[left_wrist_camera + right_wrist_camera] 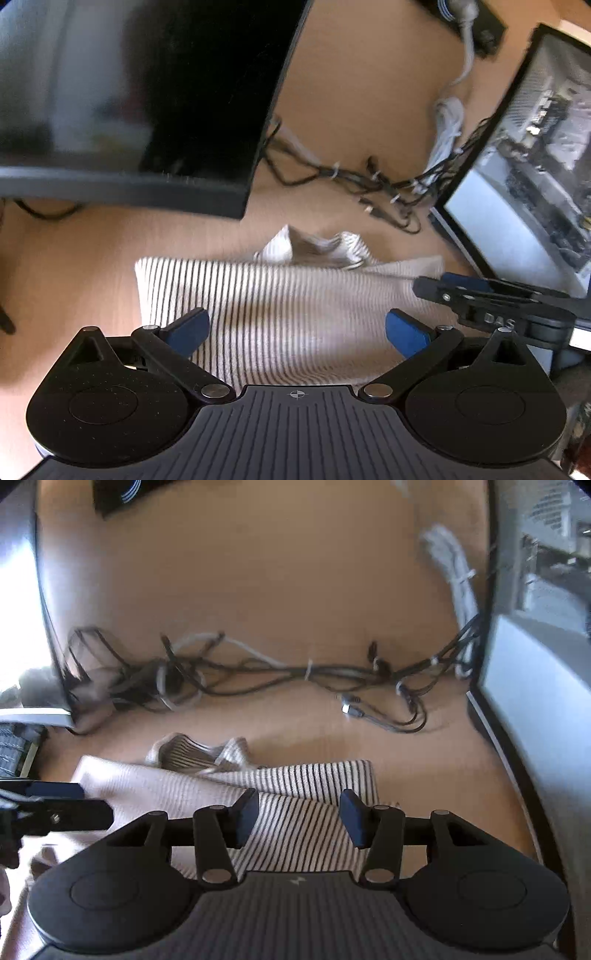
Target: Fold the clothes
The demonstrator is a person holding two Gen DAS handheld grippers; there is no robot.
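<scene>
1. A striped garment (280, 306) lay on a wooden desk (351, 92), partly folded into a rough rectangle, its stripes running away from both cameras.
2. A bunched part of the garment (314, 247) stood up at the far edge, toward the cables (369, 181).
3. In the right wrist view, one layer of the garment lay folded diagonally over another, its plain pale side facing up at the left.
4. The left gripper (297, 332) hovered over the near half of the garment. Its jaws stood wide apart, one blue pad (188, 330) over each side of the cloth, with nothing pinched between them.
5. The right gripper (299, 818) sat over the near right part of the garment. Its jaws stood partly apart, with striped cloth visible in the gap; the pads (247, 819) did not visibly press on the cloth.
6. In the left wrist view, the right gripper reached in from the right, its tip at the garment's far right corner.
7. A dark monitor (147, 92) stood at the left, and a second screen (517, 166) at the right.
8. The cables lay tangled between the two screens, beyond the garment.
</scene>
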